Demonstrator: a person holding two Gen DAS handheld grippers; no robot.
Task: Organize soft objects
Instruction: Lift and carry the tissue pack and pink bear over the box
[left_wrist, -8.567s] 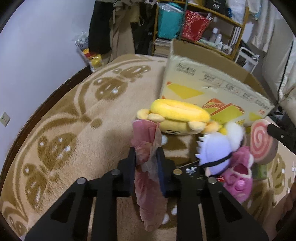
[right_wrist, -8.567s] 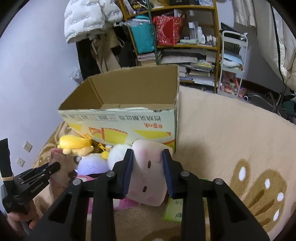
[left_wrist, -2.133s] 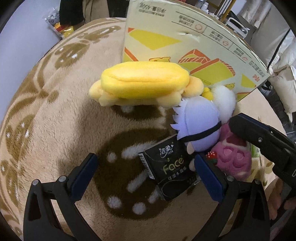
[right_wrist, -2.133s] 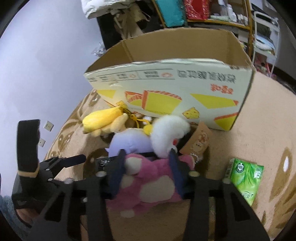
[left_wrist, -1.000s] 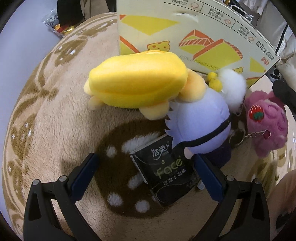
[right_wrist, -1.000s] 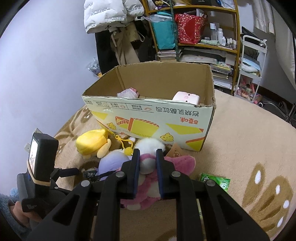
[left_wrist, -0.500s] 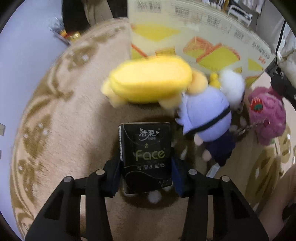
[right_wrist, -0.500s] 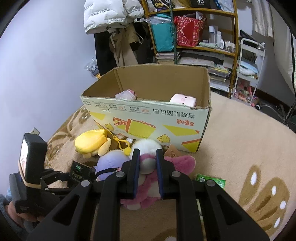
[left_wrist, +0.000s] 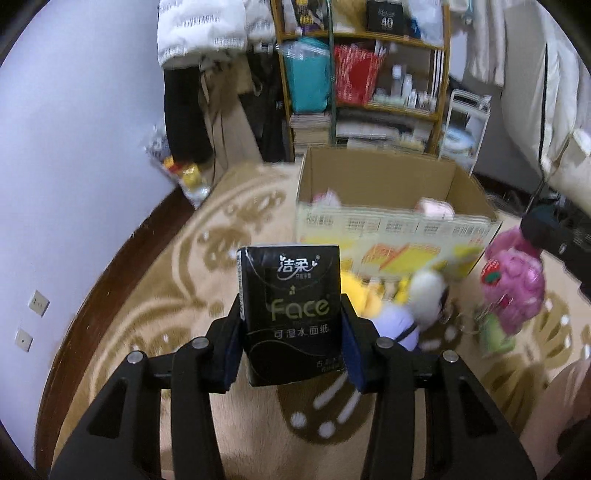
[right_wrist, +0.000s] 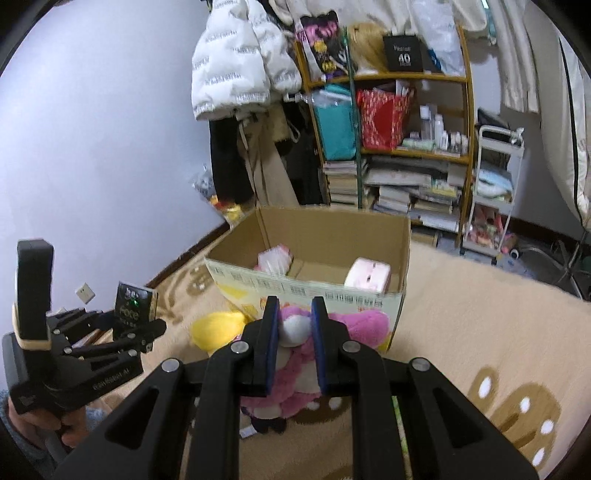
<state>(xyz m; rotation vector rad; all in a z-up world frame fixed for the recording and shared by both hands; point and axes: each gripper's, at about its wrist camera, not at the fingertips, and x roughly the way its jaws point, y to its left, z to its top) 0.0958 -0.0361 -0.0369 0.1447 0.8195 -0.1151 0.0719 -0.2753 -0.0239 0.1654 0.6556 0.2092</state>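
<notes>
Left claw: clenched on the black tissue pack, which you hold upright at lower centre of the left view, clear of the rug.
Right claw: clenched on the pink plush toy, pads pressed either side of its white snout, lower centre of the right view; the toy's body hangs below.
Cardboard box: open-topped, centre of the right view, standing on the rug just behind the pink toy.
Box contents: a pale pink block at the right inside wall and a pink striped item at the left; the floor between them looks free.
Still on the rug: a yellow plush and a lilac-and-white plush just in front of the box, and a green packet near them.
Step in hand: you appear to be carrying both items from the pile toward the box.
Next move: likely bring each claw over the box rim, lower it, then release; keep the two claws from crossing above the opening.
Only in the right view: the box interior, sharp; your left hand on the left claw's handle.
Only in the left view: the pack's printed face, the lilac plush, and the pink toy dangling at right edge; this view is blurred.
</notes>
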